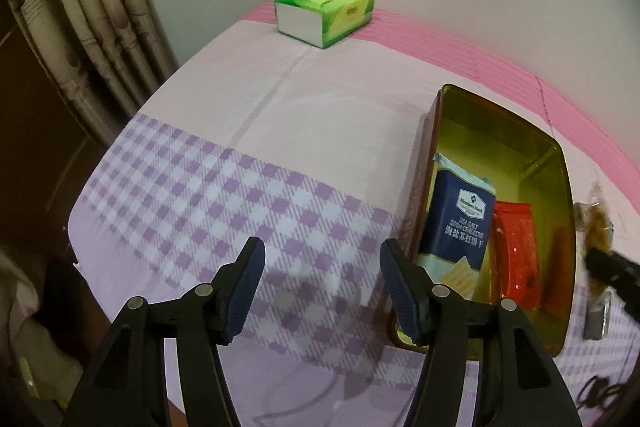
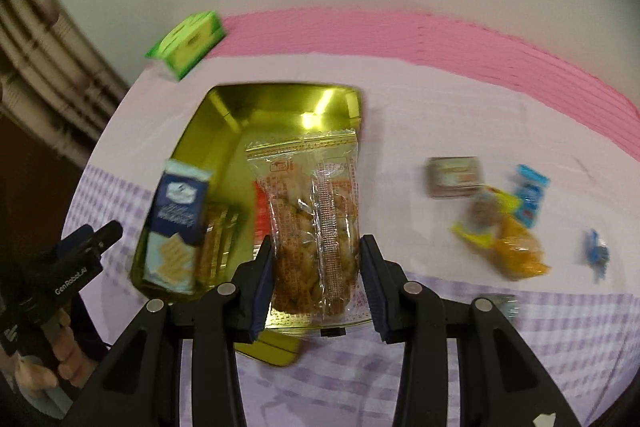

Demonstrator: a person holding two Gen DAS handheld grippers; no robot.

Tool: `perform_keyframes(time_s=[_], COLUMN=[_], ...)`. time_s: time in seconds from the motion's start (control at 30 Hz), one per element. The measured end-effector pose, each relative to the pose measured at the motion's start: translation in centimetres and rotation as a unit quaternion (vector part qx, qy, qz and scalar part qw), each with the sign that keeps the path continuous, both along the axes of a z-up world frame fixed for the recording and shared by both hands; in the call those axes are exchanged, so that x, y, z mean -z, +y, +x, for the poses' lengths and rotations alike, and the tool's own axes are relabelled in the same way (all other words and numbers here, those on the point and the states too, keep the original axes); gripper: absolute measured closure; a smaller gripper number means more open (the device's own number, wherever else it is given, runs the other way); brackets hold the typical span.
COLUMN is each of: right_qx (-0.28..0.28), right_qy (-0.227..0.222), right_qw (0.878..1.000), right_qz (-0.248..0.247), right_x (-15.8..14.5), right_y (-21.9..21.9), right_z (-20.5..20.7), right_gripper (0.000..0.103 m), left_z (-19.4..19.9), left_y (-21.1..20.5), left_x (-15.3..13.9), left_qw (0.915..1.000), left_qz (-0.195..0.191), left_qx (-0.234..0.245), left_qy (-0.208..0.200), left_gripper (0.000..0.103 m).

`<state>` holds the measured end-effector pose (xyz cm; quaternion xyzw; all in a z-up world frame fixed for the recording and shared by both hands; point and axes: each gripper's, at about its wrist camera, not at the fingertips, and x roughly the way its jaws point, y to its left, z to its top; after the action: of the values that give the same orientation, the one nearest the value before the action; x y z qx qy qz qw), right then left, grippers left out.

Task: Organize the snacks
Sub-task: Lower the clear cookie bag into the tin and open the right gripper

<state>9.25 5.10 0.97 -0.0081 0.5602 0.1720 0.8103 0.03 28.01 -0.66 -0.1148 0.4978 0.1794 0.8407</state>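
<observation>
A gold tin box (image 1: 558, 163) (image 2: 224, 115) lies open on the cloth. Inside it stand a blue cracker pack (image 1: 460, 215) (image 2: 180, 223) and a red packet (image 1: 516, 251). My right gripper (image 2: 318, 279) is shut on a clear bag of brown snacks (image 2: 316, 219), held above the tin's near right part. My left gripper (image 1: 322, 291) stands open over the checked cloth, left of the tin, with nothing between its fingers. It shows at the left edge of the right wrist view (image 2: 80, 247), held by a hand (image 2: 60, 347).
A green tissue pack (image 1: 326, 13) (image 2: 188, 43) sits at the table's far edge. Right of the tin lie a small brown box (image 2: 456, 177), a yellow-orange packet (image 2: 508, 247), a blue packet (image 2: 530, 197) and a blue-wrapped sweet (image 2: 596, 253). Curtains (image 1: 100, 27) hang at left.
</observation>
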Motion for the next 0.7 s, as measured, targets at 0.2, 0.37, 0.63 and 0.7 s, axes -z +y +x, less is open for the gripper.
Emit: perform_keyframes(time_s=[0.2,0.37,0.63,0.7], right_qx=[-0.016,-0.017,-0.011,-0.010], right_qy=[0.020,0.037,0.058,0.062], right_qw=[1.000,0.999,0.998,0.998], right_qz=[-0.011,-0.014,-0.010,-0.009], right_x=[2.2,3.6,5.0,5.2], right_y=[3.2,4.4,5.1,5.2], right_z=[-0.2,-0.2,0.1,0.2], right_gripper=[0.065,0.065,0.065,0.065], left_z=[0.1,0.2,0.2,0.3], left_y=[0.1,0.4,0.2,0.1], left_x=[0.3,0.4,0.3,0.3], left_qw=[0.9999,0.9999,0.9997,0.9996], left_qz=[0.012,0.013,0.025,0.028], left_qx=[0.001,0.001,0.007,0.009], left_qy=[0.002,-0.002,-0.004,-0.004], left_gripper=[0.041,0.041,0.041,0.041])
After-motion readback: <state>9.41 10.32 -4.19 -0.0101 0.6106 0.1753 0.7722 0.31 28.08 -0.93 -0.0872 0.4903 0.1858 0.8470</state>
